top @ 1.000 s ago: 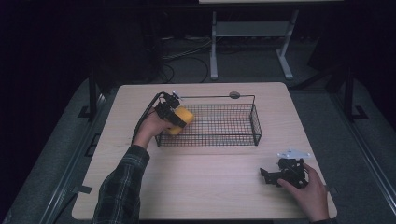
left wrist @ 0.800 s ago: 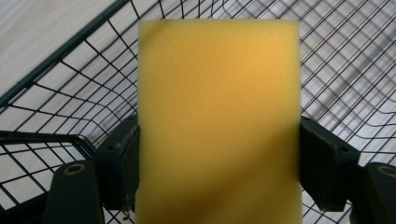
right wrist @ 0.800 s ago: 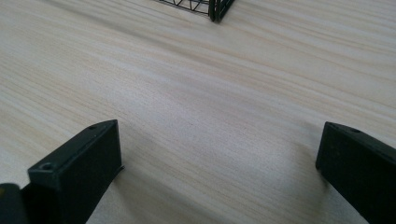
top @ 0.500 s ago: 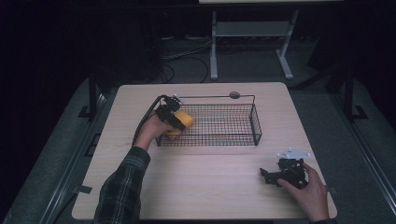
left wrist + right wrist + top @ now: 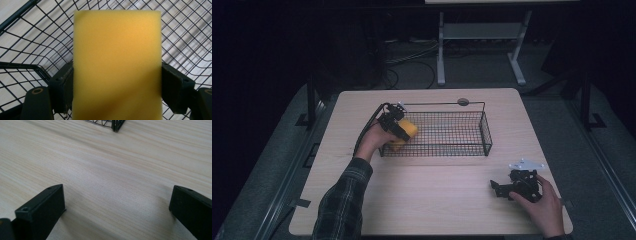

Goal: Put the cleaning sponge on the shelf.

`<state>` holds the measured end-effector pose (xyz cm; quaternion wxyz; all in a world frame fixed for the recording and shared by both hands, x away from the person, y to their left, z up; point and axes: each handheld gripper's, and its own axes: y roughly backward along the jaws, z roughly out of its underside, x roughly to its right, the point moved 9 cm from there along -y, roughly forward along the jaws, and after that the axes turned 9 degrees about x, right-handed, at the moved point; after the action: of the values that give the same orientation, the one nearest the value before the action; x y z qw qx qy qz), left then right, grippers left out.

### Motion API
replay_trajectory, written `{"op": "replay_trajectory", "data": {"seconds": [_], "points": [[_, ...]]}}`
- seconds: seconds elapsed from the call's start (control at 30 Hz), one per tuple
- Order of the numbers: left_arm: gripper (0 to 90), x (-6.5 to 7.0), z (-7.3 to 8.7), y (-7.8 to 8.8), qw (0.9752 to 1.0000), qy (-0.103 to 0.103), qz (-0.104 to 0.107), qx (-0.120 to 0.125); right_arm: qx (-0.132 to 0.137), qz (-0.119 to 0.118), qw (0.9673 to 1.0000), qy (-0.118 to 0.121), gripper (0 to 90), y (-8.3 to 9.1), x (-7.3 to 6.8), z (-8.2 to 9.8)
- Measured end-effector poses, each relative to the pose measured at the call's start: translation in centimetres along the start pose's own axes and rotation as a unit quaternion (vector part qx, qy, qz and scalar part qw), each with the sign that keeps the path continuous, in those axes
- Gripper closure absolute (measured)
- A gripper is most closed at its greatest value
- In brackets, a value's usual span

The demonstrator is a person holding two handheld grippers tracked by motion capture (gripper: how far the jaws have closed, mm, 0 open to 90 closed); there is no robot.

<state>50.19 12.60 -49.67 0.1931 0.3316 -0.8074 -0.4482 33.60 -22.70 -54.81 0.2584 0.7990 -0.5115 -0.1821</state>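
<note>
Currently the left gripper [image 5: 396,125] pinches a yellow sponge [image 5: 117,65] across its width, held at the basket's [image 5: 484,131] left end, over the wire floor. Risk: the sponge is soft and could squeeze out of the jaws, or snag the left rim and drop outside onto the table [image 5: 422,200]. Near the front right corner, the right gripper [image 5: 117,210] rests spread, holding nothing.

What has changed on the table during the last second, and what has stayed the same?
The left tongs, shut on the yellow sponge, have moved a little lower into the left end of the wire basket. The grip has not changed: the sponge is held between both jaws. The basket has not moved, and the right tongs rest open on the table in the same place.
</note>
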Motion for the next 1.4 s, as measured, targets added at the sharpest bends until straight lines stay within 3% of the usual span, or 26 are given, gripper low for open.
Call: {"op": "replay_trajectory", "data": {"seconds": [0.4, 0.73, 1.07, 1.4], "points": [[17.0, 0.0, 0.0, 0.1, 1.0000, -0.002, -0.003, -0.004, 0.000, 0.000, 1.0000, 0.000, 0.0, 0.0, 0.0, 0.0], [16.8, 0.1, -0.5, 1.0, 0.9999, -0.006, -0.001, 0.012, 0.000, 0.000, 1.0000, 0.000, 0.0, 0.0, 0.0, 0.0], [16.8, 0.4, -0.7, 3.4, 0.9990, -0.004, 0.003, 0.044, 0.000, 0.000, 1.0000, -0.001, 0.0, 0.0, 0.0, 0.0], [16.9, 0.1, 0.6, 6.3, 0.9971, 0.006, -0.008, 0.075, 0.000, 0.000, 1.0000, -0.001, 0.0, 0.0, 0.0, 0.0]]}}
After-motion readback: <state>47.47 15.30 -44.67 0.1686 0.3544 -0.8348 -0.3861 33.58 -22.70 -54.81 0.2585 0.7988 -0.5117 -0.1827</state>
